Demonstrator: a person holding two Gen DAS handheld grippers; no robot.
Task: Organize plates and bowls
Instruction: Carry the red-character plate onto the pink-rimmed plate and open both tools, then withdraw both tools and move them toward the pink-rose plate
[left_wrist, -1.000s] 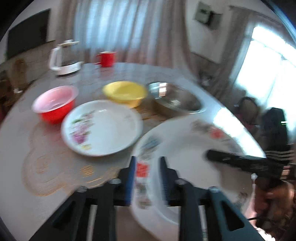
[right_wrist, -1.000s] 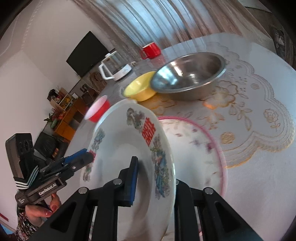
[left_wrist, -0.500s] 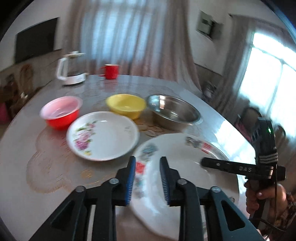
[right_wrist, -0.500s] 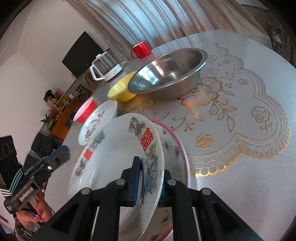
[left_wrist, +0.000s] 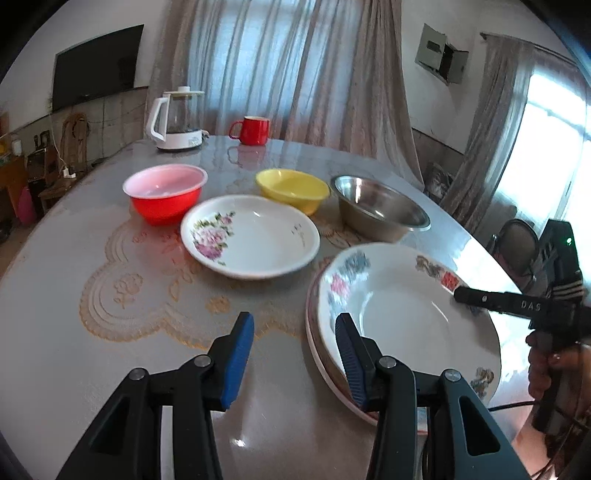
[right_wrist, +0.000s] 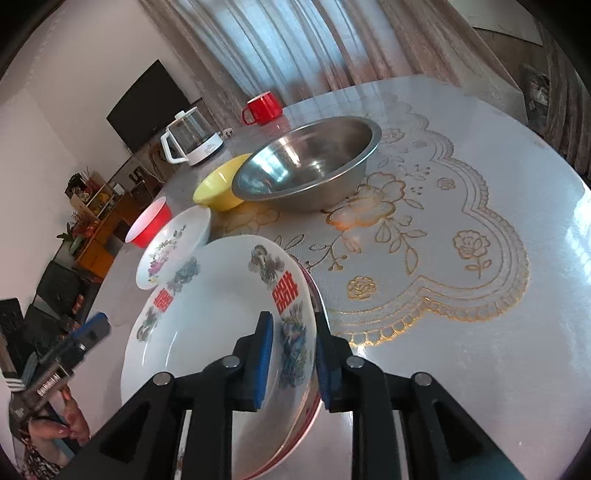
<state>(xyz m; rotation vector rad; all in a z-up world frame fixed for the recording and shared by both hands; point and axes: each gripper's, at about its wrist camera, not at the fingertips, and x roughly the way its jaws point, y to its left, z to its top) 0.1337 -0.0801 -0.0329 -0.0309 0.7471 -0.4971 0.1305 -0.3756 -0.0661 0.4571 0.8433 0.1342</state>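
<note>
Straddling the near rim of the white deep plate with red characters (right_wrist: 207, 332), the right tool (right_wrist: 291, 360) has just been loosening, its pads seemingly clear of it. This plate sits nested on a pink-rimmed plate (right_wrist: 312, 391) on the tabletop (left_wrist: 55, 332). Beside it the left tool (left_wrist: 293, 354) has just been opening and holds nothing. Farther off lie a white floral plate (left_wrist: 255, 236), then red (left_wrist: 164, 194), yellow (left_wrist: 291, 188) and steel (left_wrist: 376, 210) bowls.

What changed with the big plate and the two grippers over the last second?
The double-happiness plate, held tilted a second ago, now lies nested on the pink-rimmed plate. The left gripper has just been opening and has let go of its rim, nothing between the jaws. The right gripper has just been opening too, the rim still between its jaws. The floral plate and bowls stayed put.
</note>
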